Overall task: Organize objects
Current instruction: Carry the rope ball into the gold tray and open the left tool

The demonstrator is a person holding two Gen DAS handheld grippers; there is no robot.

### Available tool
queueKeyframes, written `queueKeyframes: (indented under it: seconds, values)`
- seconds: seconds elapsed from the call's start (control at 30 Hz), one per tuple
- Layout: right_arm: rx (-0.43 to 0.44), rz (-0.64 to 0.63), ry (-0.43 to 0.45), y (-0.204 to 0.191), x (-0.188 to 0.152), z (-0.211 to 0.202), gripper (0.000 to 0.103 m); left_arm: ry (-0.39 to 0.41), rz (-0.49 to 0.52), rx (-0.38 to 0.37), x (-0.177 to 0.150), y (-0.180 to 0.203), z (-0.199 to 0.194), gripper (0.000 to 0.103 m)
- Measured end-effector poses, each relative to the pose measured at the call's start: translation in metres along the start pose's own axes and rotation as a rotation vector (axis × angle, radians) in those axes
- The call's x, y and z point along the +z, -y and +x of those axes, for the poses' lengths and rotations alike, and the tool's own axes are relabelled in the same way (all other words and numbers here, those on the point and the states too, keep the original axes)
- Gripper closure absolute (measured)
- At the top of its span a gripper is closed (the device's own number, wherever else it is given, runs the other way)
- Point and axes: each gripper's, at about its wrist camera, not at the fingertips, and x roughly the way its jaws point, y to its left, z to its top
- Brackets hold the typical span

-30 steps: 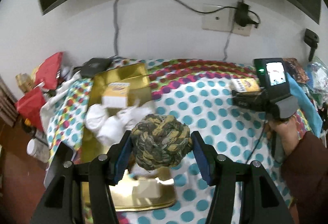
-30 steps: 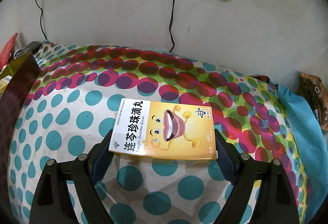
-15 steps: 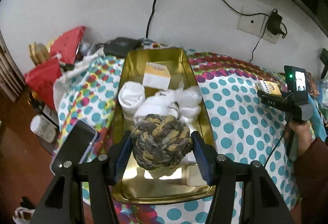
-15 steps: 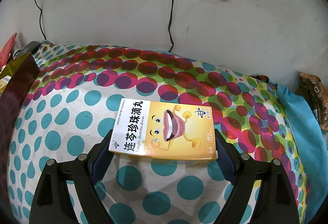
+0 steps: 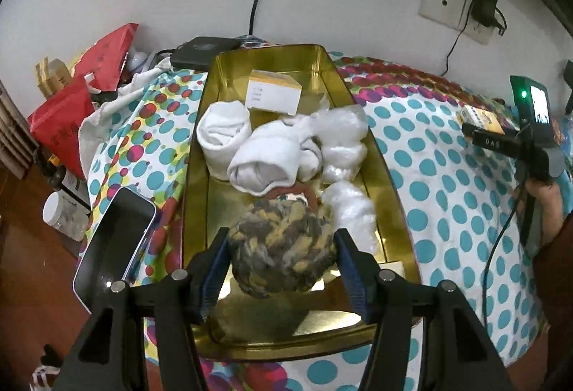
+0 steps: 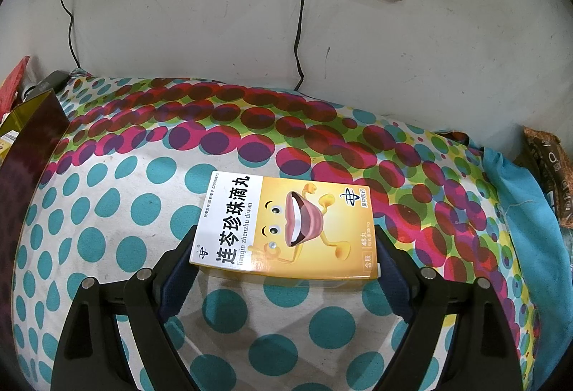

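Left hand-held gripper [image 5: 283, 256] clamped on braided rope ball [image 5: 283, 249], above near end of gold tin tray [image 5: 385, 172]. Right hand-held gripper [image 6: 284, 265] clenched on yellow medicine box [image 6: 286, 226], over dotted bench [image 6: 107, 230].

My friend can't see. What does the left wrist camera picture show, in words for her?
The left gripper is shut on a camouflage-coloured woven ball, held over a gold tin tray. White rolled socks, crinkly white plastic and a small box lie in the tray. A phone rests left of it on a polka-dot cloth.
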Motion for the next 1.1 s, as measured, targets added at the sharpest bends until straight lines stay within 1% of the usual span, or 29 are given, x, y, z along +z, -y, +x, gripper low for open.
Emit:
queueKeyframes:
  seconds: [0.23, 0.43, 0.53, 0.73, 0.87, 0.93, 1.0, 1.1]
  values:
    - [-0.005, -0.003, -0.003, 0.0, 0.0, 0.003, 0.016, 0.027, 0.015, 0.01, 0.014, 0.005, 0.01, 0.044]
    - [-0.006, -0.004, -0.002, -0.001, 0.0, 0.004, 0.016, 0.029, 0.013, -0.004, 0.033, 0.006, 0.024, 0.044]
    - [-0.006, -0.005, -0.002, -0.001, 0.0, 0.004, 0.016, 0.033, 0.015, 0.0, 0.037, 0.006, 0.029, 0.044]
    - [-0.006, -0.004, -0.003, 0.0, 0.0, 0.005, 0.016, 0.024, -0.001, -0.013, 0.024, 0.001, 0.028, 0.043]
    - [-0.006, -0.005, -0.002, 0.0, 0.0, 0.005, 0.016, 0.059, -0.013, -0.032, 0.016, -0.003, 0.02, 0.043]
    - [-0.007, -0.005, -0.002, 0.0, 0.0, 0.005, 0.016, 0.063, -0.022, -0.039, 0.015, -0.005, 0.017, 0.041]
    - [-0.01, -0.007, -0.002, 0.0, 0.0, 0.006, 0.016, 0.065, -0.03, -0.034, 0.012, -0.007, 0.014, 0.041]
    - [-0.013, -0.009, -0.001, 0.0, 0.0, 0.005, 0.016, 0.074, -0.029, -0.006, 0.005, -0.007, 0.009, 0.041]
